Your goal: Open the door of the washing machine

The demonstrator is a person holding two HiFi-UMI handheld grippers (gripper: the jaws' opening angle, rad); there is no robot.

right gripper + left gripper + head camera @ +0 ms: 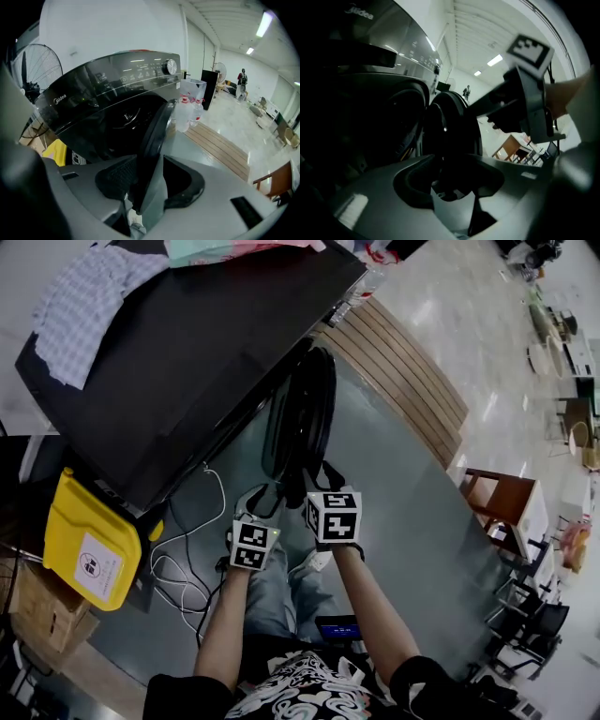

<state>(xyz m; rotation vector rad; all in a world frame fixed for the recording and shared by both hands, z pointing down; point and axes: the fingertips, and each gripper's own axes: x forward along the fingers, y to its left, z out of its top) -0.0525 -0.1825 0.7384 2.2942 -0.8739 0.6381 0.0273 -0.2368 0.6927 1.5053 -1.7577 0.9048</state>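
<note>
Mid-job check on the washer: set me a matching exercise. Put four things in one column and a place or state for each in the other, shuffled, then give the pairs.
1. door
2. yellow container
3. checked cloth
4. clear bottles

A. lying on top of the washing machine
B. swung open, its edge between the right gripper's jaws
C. by the wooden boards
D. beside the machine, at the head view's left

Pairs: 1-B, 2-D, 3-A, 4-C

washing machine (178,352) door (302,409) stands open, edge-on to the camera. left gripper (264,502) and right gripper (319,482) sit side by side at its lower rim. yellow container (89,540) and white cables (183,563) lie nearby.
</note>
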